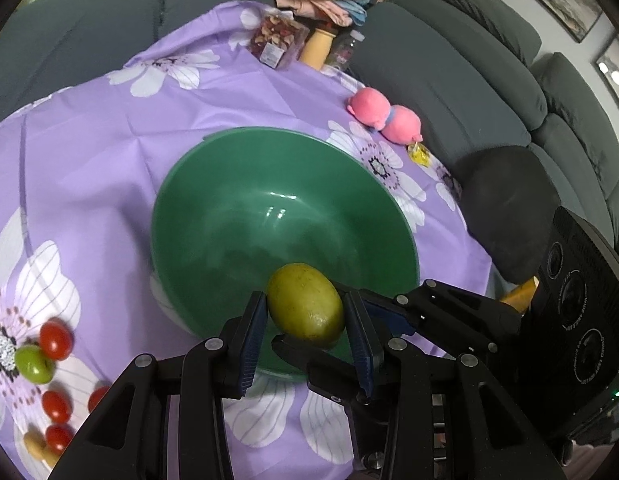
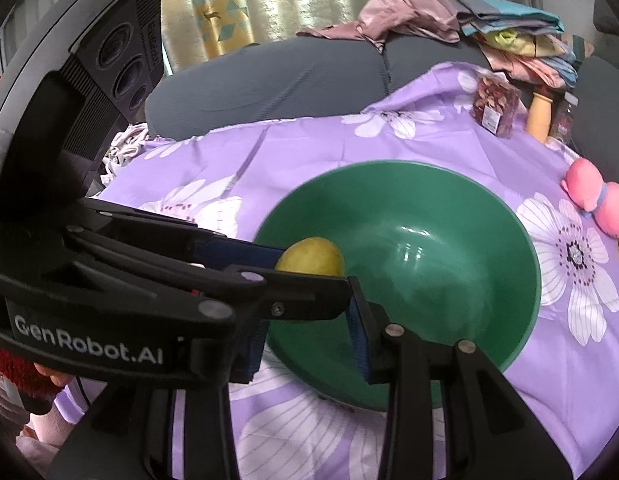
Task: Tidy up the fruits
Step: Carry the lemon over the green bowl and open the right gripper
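Left gripper (image 1: 305, 320) clamped on one yellow-green fruit (image 1: 305, 306), over near rim of one green bowl (image 1: 229, 184). Right gripper (image 2: 309, 340) apart, holding nothing. Four red tomatoes (image 1: 56, 340), one green fruit (image 1: 34, 363) lie near-left on tabletop.

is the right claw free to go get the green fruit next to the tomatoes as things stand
Probably not directly. The right claw is open and holds nothing, but the left claw, holding the yellow fruit over the green bowl, crosses in front of it, towards the green fruit.

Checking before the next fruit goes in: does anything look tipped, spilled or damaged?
Nothing stands out. The green bowl sits upright, the left gripper holds a whole mango over it.
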Available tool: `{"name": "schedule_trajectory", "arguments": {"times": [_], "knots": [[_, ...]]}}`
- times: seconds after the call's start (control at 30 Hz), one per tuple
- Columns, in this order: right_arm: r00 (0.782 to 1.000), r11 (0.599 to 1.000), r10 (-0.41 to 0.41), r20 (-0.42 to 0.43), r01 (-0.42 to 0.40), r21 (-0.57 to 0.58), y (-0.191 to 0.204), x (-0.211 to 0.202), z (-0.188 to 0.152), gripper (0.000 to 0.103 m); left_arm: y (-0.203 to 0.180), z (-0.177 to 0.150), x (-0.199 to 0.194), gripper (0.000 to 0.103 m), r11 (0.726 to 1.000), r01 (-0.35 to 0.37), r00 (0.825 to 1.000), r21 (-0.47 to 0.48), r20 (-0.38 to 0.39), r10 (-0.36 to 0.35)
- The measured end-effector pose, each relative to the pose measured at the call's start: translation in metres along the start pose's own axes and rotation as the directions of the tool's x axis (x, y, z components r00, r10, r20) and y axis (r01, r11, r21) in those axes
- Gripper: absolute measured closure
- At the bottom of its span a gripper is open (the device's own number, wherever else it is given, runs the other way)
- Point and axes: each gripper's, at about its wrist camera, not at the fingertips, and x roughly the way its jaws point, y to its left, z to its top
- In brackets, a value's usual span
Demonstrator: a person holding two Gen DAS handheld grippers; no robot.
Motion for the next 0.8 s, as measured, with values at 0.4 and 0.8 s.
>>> {"name": "schedule_trajectory", "arguments": {"times": [0.4,0.8], "knots": [[0.999,0.999,-0.027,-0.035,0.028,0.021,-0.006,0.008,-0.002,0.065,0.003,0.001,0.007,0.063,1.0,-0.013,1.0,-0.021,-0.025,0.013],[0.996,0.996,-0.086,0.011,0.086,-0.038,0.014,-0.019,-0.001,0.055,0.005,-0.01,-0.031,0.056,0.988,-0.154,0.986,-0.005,0.058,0.154]]}}
